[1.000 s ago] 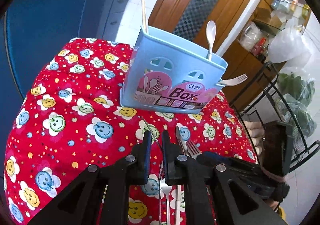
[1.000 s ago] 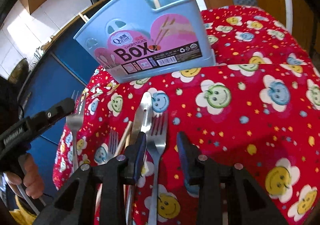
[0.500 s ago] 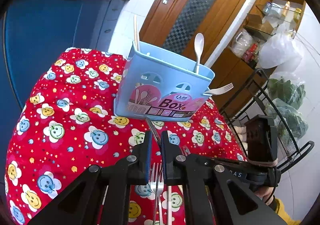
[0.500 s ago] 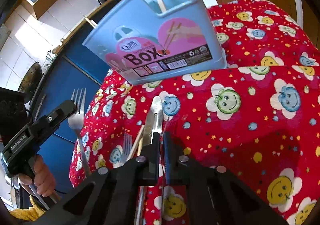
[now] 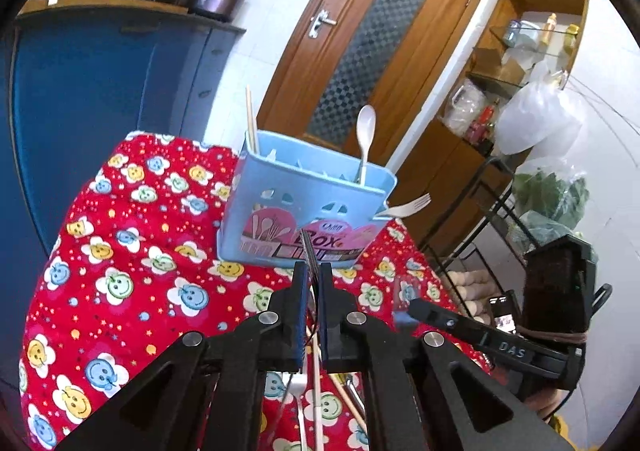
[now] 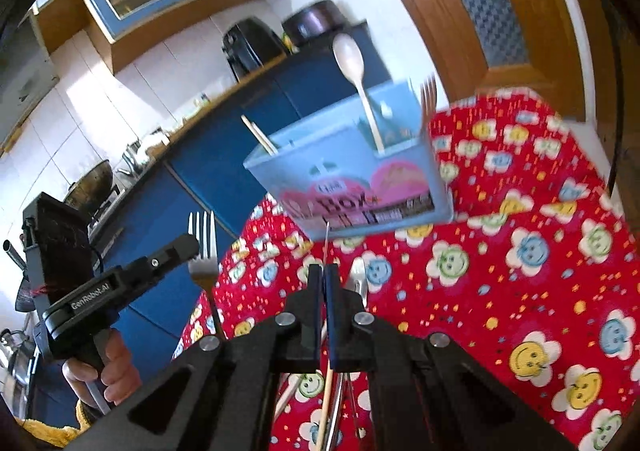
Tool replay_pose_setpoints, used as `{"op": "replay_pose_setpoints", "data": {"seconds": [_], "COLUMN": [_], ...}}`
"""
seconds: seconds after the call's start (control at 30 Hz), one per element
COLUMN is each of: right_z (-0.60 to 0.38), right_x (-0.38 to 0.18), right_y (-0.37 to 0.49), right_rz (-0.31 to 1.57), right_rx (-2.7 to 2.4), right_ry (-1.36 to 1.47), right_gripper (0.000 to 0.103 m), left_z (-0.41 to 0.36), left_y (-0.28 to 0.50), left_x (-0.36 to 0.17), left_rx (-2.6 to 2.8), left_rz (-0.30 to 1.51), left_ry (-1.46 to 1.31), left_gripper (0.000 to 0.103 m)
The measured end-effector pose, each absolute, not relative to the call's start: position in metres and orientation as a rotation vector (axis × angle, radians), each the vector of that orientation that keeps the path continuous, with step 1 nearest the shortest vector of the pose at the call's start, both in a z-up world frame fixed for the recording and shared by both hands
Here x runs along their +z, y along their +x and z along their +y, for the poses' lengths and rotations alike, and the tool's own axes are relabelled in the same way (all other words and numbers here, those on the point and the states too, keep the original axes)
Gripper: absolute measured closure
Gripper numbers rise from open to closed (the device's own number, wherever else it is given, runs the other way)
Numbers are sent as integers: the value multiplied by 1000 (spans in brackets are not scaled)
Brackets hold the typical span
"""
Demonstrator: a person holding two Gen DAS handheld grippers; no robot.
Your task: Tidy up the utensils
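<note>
Steel fork (image 6: 203, 247) stands tines-up, clamped in left tool (image 6: 188, 251).

blue box (image 5: 304, 207) ahead, spoon (image 5: 365, 139) upright inside

My left gripper (image 5: 314, 307) is matte black, with blue-faced fingers (image 5: 298, 315) and silver screws. "GenRobot.AI" is printed in white along its side. My bare hand (image 6: 110, 369) shows a yellow sleeve behind it.

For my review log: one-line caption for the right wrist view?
Right claw shut on a fork before the blue utensil box; left claw lifts another fork.
</note>
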State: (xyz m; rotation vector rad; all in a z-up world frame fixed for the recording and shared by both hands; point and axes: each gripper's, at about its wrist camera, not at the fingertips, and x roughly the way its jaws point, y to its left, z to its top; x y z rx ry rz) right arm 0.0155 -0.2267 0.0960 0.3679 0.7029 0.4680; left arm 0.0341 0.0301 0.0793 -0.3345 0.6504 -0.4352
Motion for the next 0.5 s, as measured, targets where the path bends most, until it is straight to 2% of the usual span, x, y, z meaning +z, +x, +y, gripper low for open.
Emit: {"op": "replay_pose_setpoints", "data": {"seconds": [0.5], "right_z": [-221], "right_x": [140], "right_y": [5], "right_rz": [570], "right_rx": [442], "right_ry": [343], "right_gripper": [100], "left_z": [34], "left_y": [26], "left_x": [112], "left_rx": [-456], "left_rz": [554], "left_ry": [-339], "left_gripper": [102]}}
